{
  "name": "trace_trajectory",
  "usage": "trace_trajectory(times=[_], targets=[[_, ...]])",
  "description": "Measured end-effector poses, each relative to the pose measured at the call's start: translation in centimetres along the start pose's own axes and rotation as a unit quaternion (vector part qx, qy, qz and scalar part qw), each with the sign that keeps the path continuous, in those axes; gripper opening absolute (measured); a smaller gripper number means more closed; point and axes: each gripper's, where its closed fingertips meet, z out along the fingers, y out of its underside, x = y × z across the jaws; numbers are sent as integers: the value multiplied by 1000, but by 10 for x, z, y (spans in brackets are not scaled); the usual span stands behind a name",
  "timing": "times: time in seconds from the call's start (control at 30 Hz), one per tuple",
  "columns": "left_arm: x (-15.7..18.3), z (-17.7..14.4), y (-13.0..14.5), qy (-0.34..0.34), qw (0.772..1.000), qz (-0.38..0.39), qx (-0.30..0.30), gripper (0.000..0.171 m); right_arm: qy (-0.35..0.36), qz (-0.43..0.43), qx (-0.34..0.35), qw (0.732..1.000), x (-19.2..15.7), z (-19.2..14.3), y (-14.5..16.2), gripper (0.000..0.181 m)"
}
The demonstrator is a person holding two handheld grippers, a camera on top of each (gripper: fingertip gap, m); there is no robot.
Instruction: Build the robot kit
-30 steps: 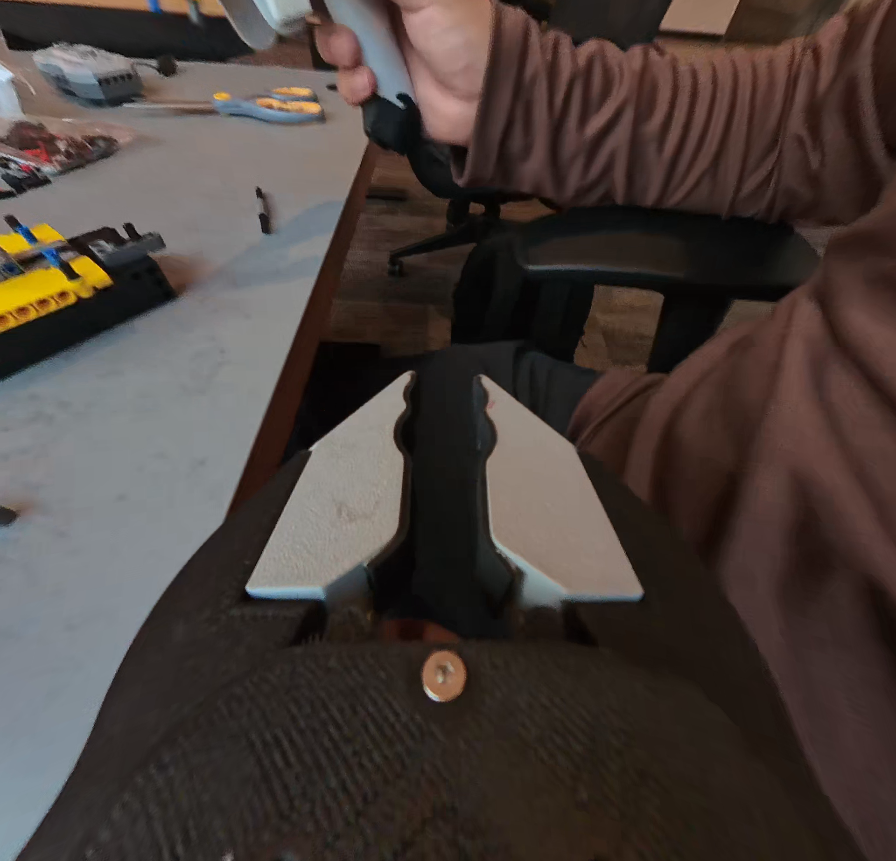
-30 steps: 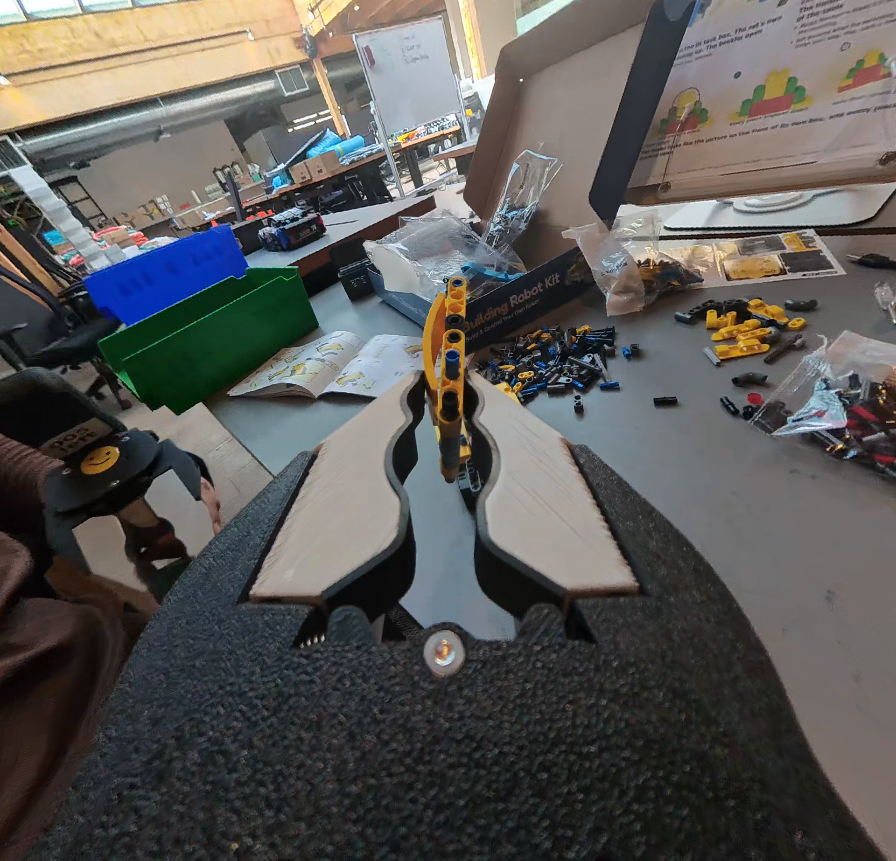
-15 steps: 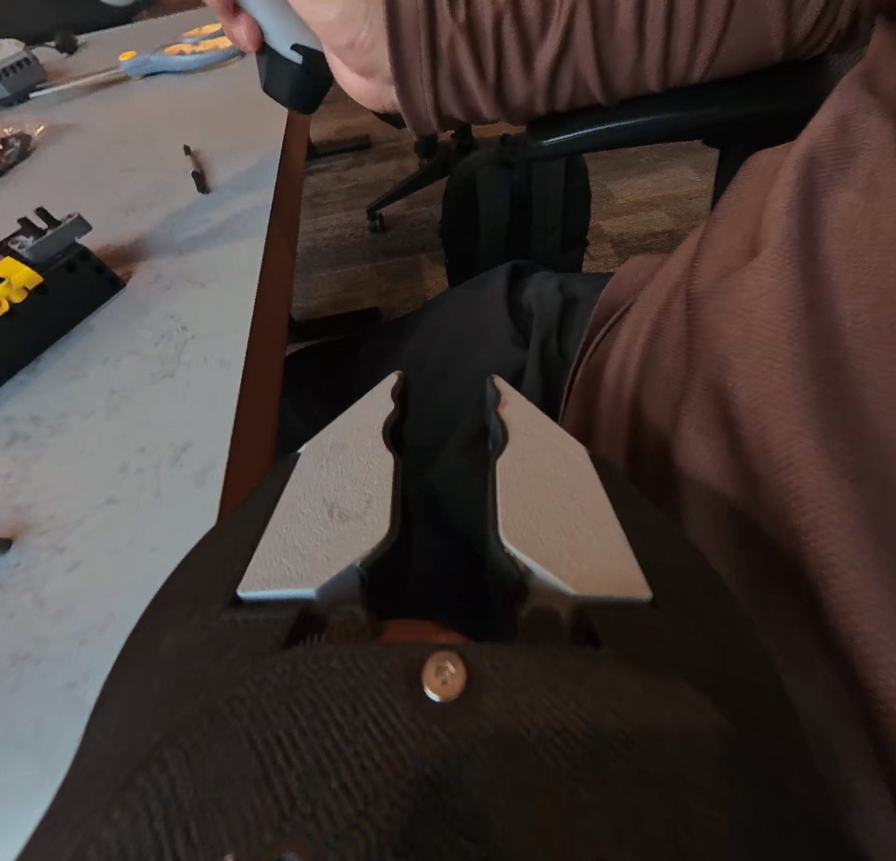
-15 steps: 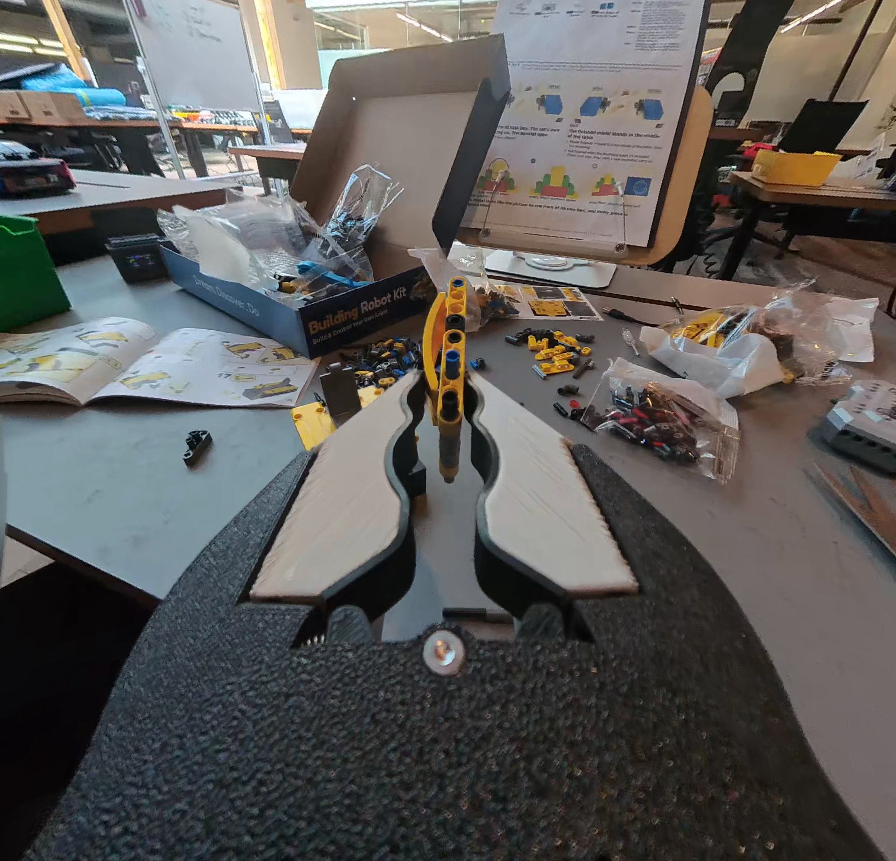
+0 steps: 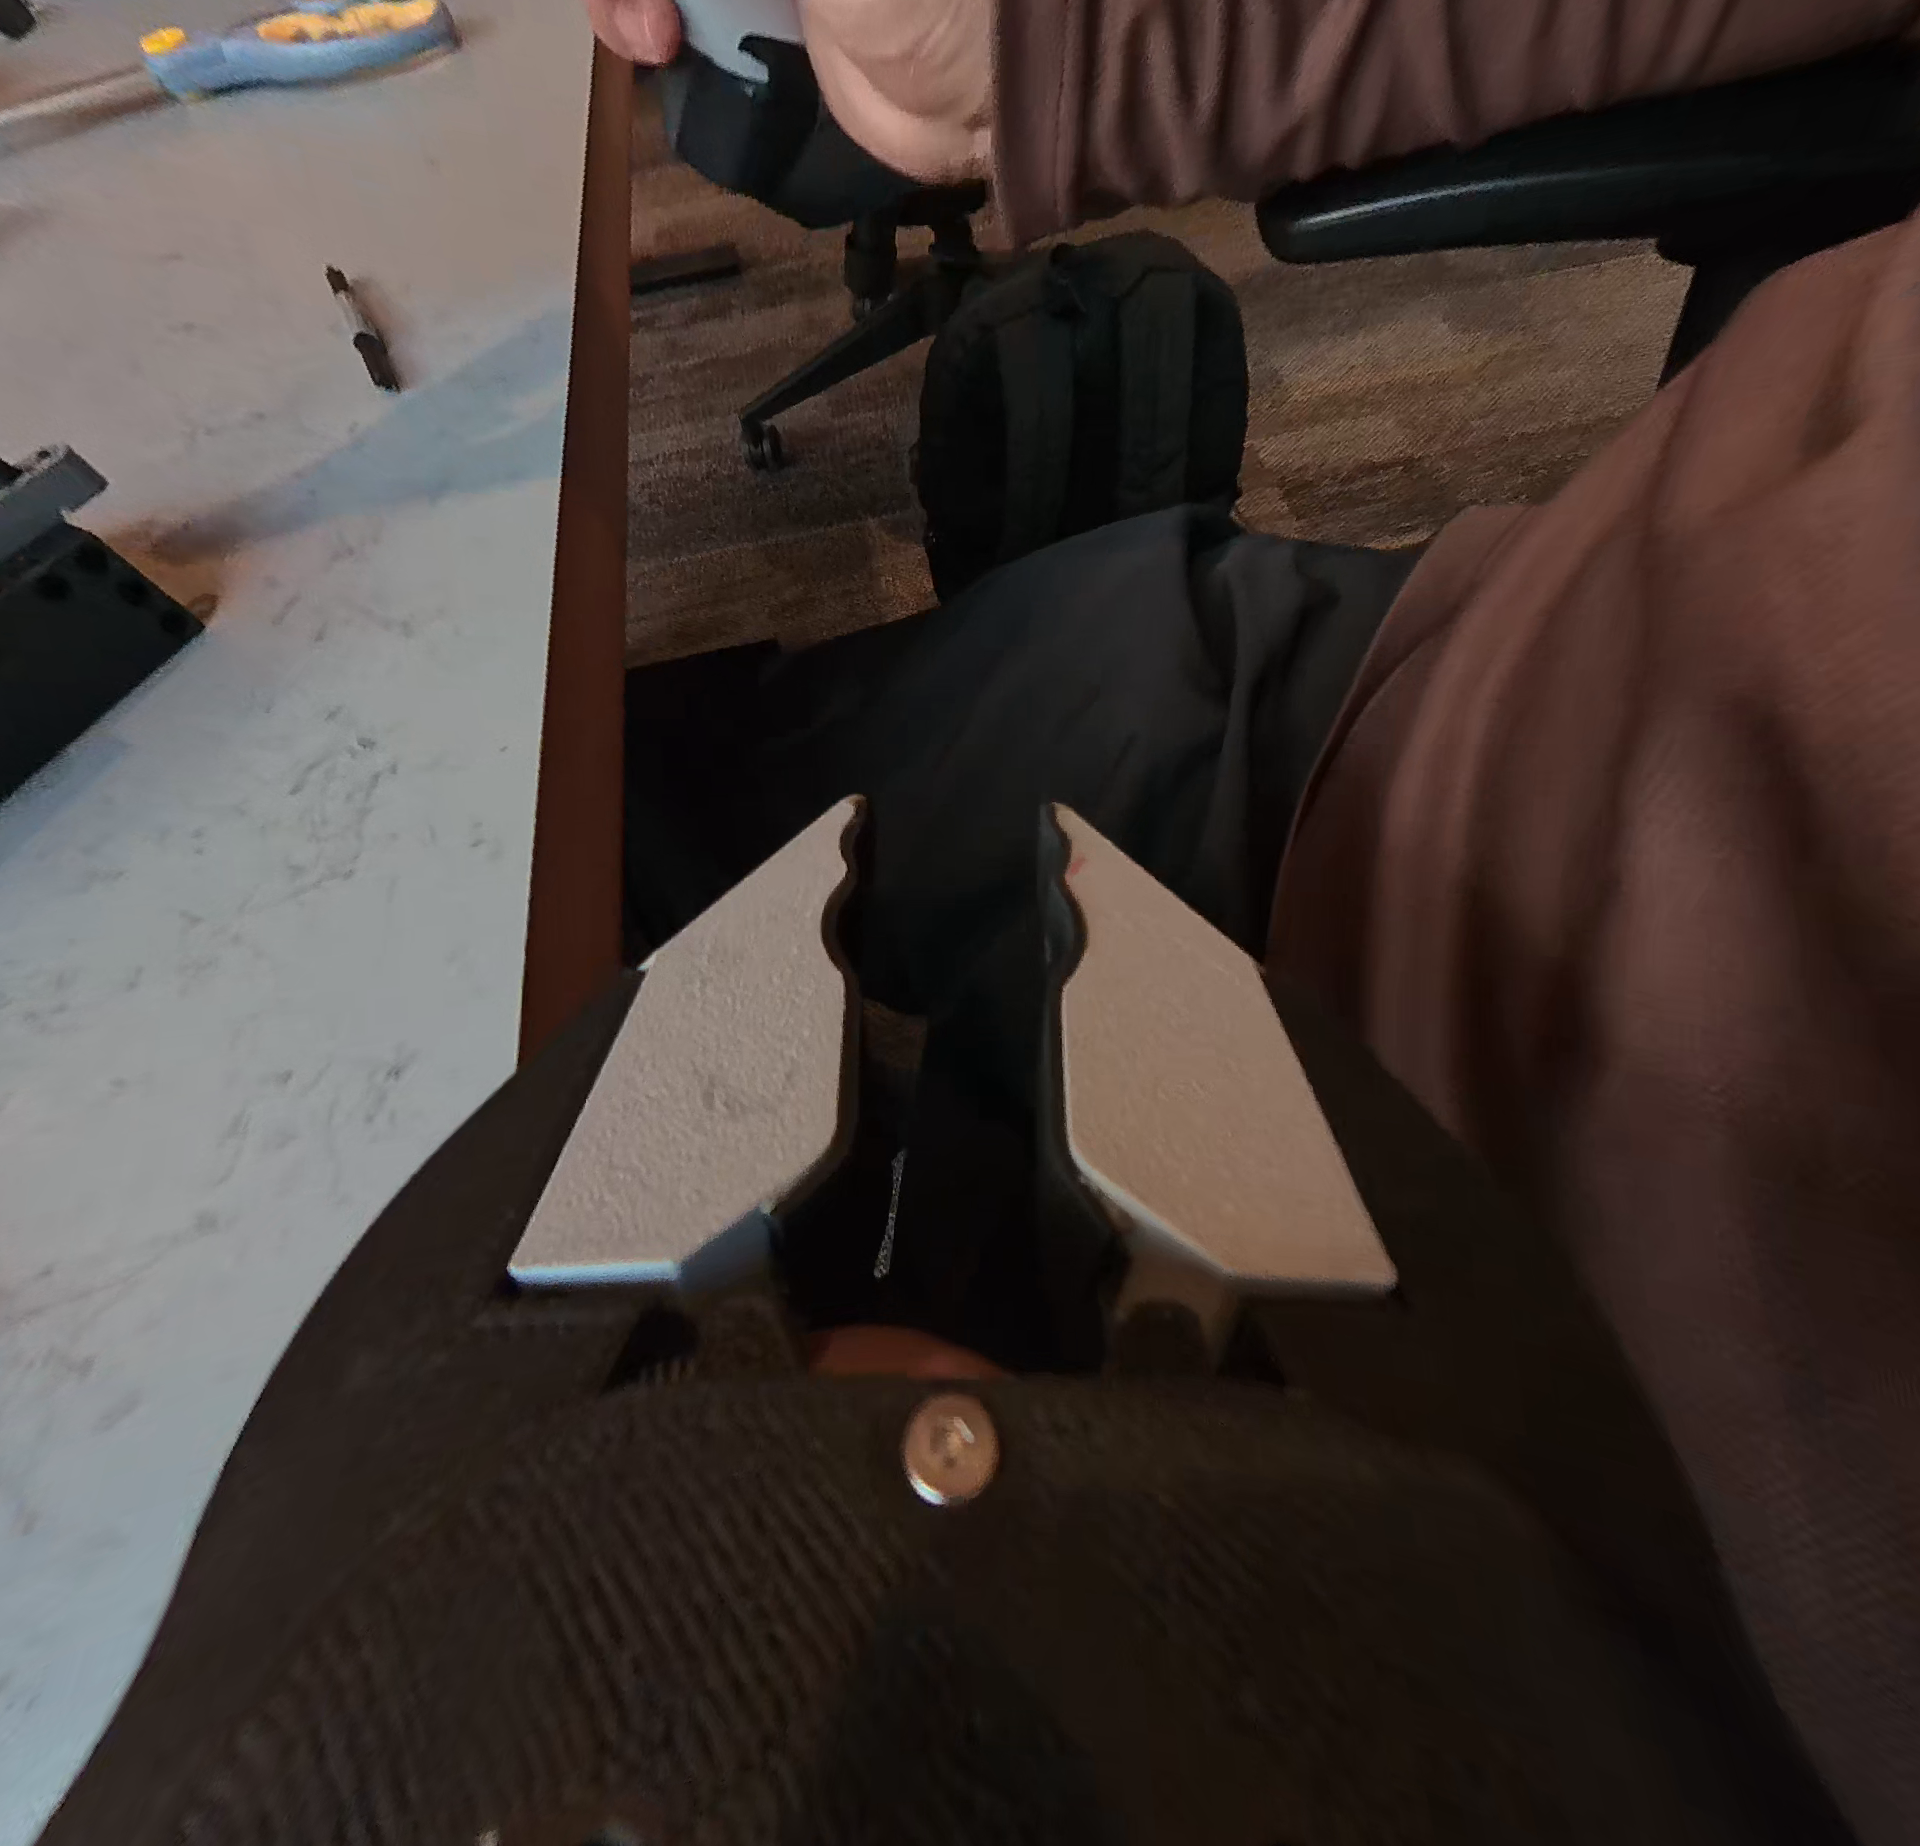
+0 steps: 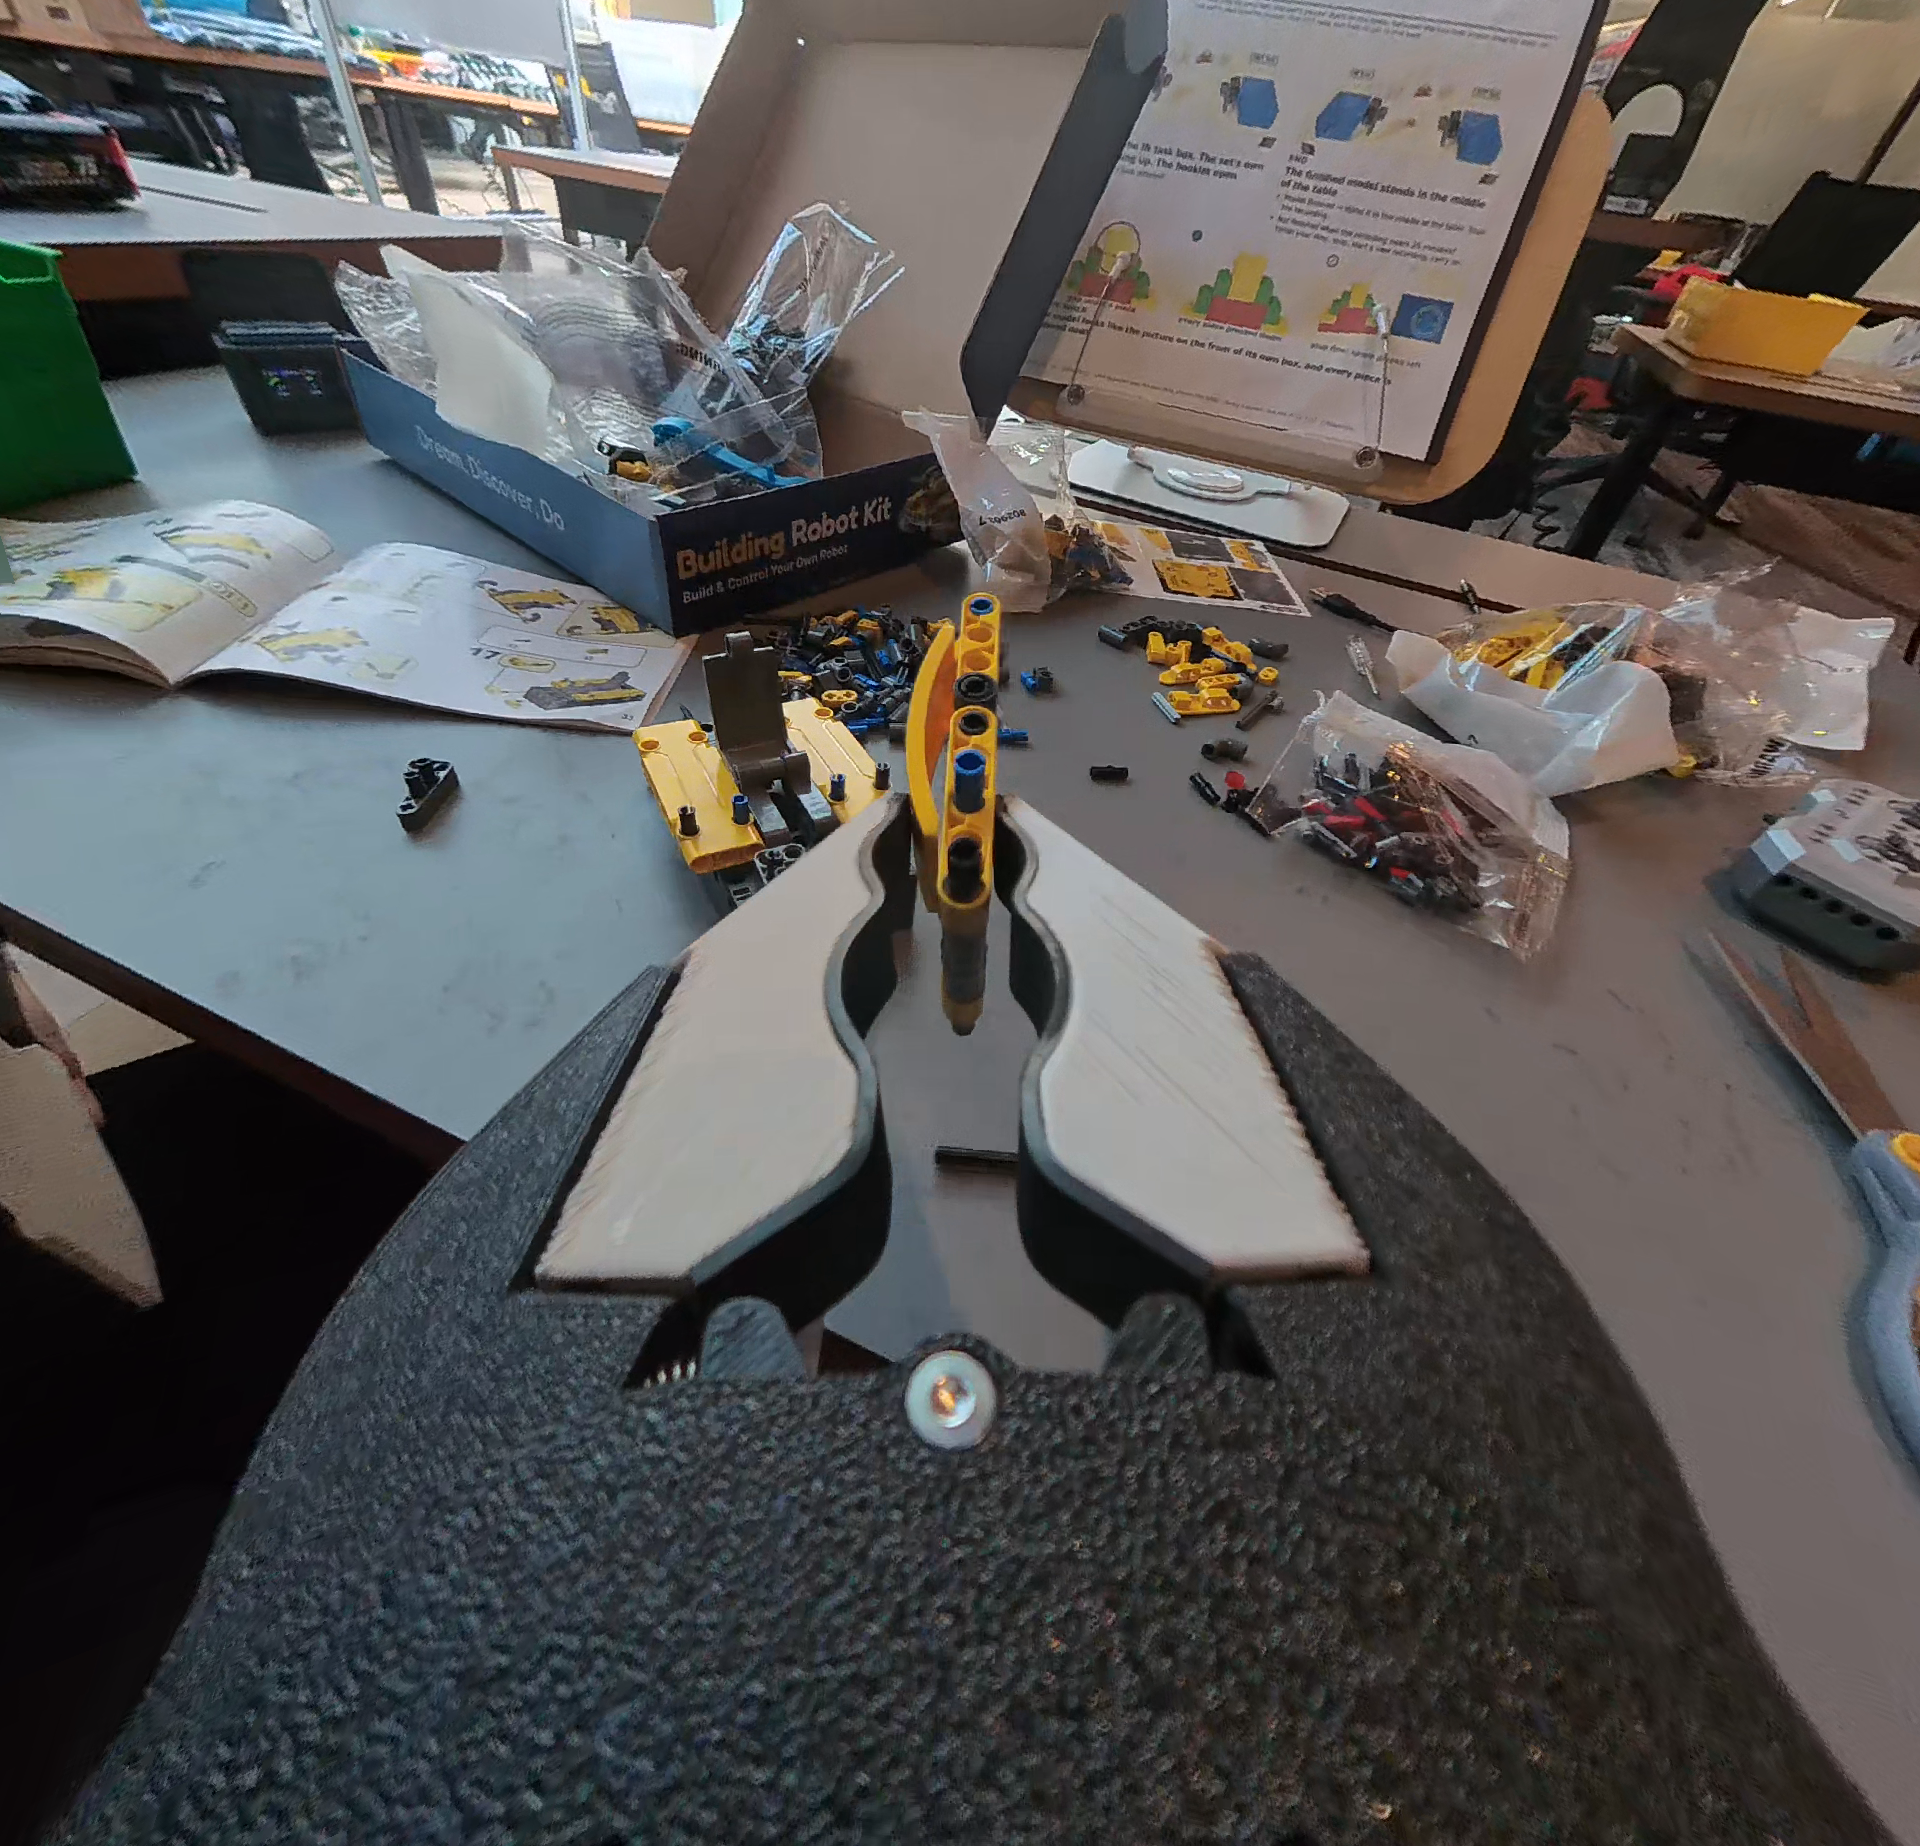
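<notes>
We are clenching the right gripper (image 6: 956, 820) on the yellow beam assembly (image 6: 964, 757), its long axis pointing up-frame toward the yellow base (image 6: 727, 773) at centre-left; our left gripper (image 5: 956, 830) is gaping, holding nothing, off-table.

A: Right gripper (image 6: 951, 825) clamps a yellow beam assembly (image 6: 961, 768): long holed beam upright, curved yellow panel on its left side, 1 blue pin and black pins in the holes.

B: Its lower end?

A: Hangs in the gap between the fingers, above the grey table (image 6: 260, 861). Yellow-and-black partial build (image 6: 753, 768) sits on the table just beyond the left fingertip.

B: Left gripper (image 5: 956, 830)?

A: Fingers parted, nothing between them, held off the table edge over dark trousers (image 5: 1039, 674).
</notes>
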Motion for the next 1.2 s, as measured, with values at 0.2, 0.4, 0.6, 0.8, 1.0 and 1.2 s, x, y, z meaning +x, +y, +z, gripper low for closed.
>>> trace_trajectory(times=[0.2,0.4,0.6,0.8,1.0,1.2], targets=[[-5,-1,10,-14,1000,-10,-13,28,-15,2,9,1000,-6,3,-6,14],[-6,-3,9,-20,1000,4,-11,28,-15,-6,2,1000,-12,6,-3,14],[-5,-3,7,-18,1000,15,-11,28,-1,-4,-6,1000,-9,7,1,14],[-4,-3,-1,-11,999,31,-2,27,9,-16,-15,1000,-8,3,6,14],[-1,2,-5,4,999,36,2,27,14,-8,-24,1000,-4,-3,13,14],[1,4,-7,11,999,36,4,27,12,-9,-16,1000,-4,-7,10,13]])
